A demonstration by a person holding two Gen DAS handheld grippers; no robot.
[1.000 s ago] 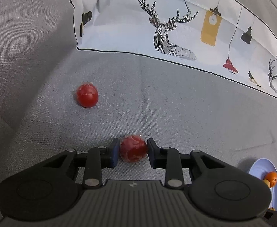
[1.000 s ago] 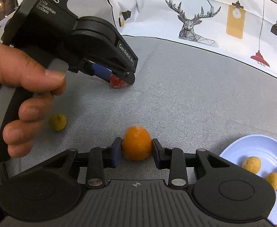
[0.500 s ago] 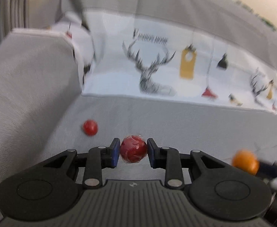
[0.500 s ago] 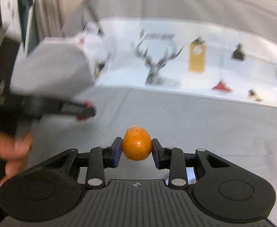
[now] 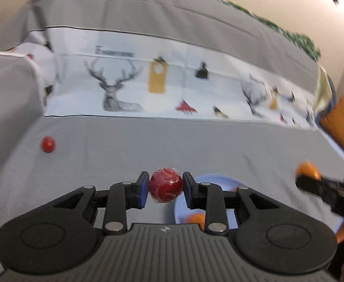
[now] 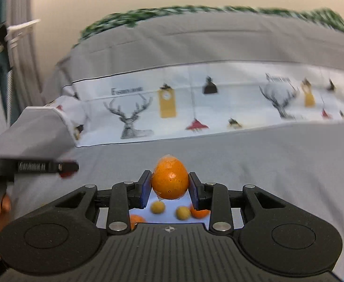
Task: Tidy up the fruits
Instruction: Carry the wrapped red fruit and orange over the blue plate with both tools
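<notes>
Grey sofa; gripped red fruit, orange.

We can't read the blurred heading on the white deer-print cloth beyond our jaws; black gripper's side lettering smeared too.

Fruits on plate on sofa

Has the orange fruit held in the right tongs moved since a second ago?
Yes. The round orange fruit in the right tongs was down on the grey sofa seat; now it hangs above the pale blue plate.
</notes>
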